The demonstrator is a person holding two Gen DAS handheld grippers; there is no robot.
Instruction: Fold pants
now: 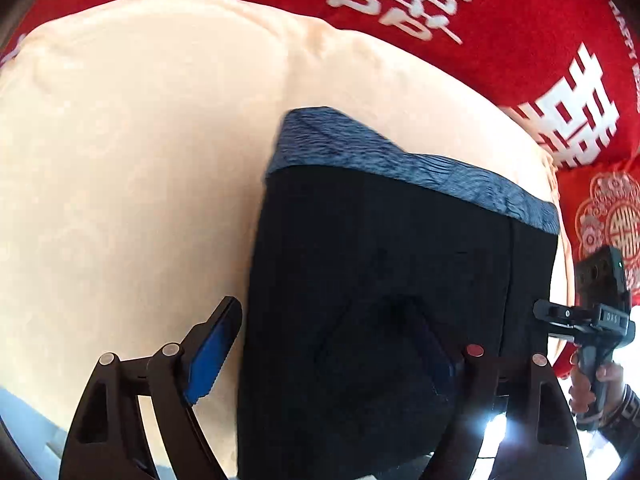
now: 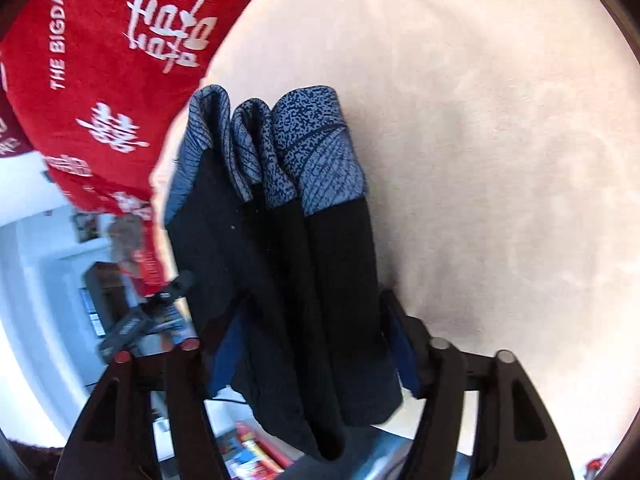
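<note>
The pants (image 1: 384, 280) are black with a blue-grey patterned waistband (image 1: 400, 160) and lie folded over a cream bed sheet (image 1: 120, 160). My left gripper (image 1: 324, 352) is open at the near edge: its left finger is on the sheet, its right finger under the black cloth. My right gripper (image 2: 308, 344) holds the bunched layers of the pants (image 2: 300, 272), its jaws wide around the thick fold. The right gripper also shows in the left wrist view (image 1: 592, 320), at the pants' right edge.
A red blanket with white characters (image 1: 480, 20) lies beyond the sheet, also seen in the right wrist view (image 2: 100, 60). A red patterned cushion (image 1: 608, 208) sits at the right. The room floor and furniture (image 2: 60, 260) show past the bed's edge.
</note>
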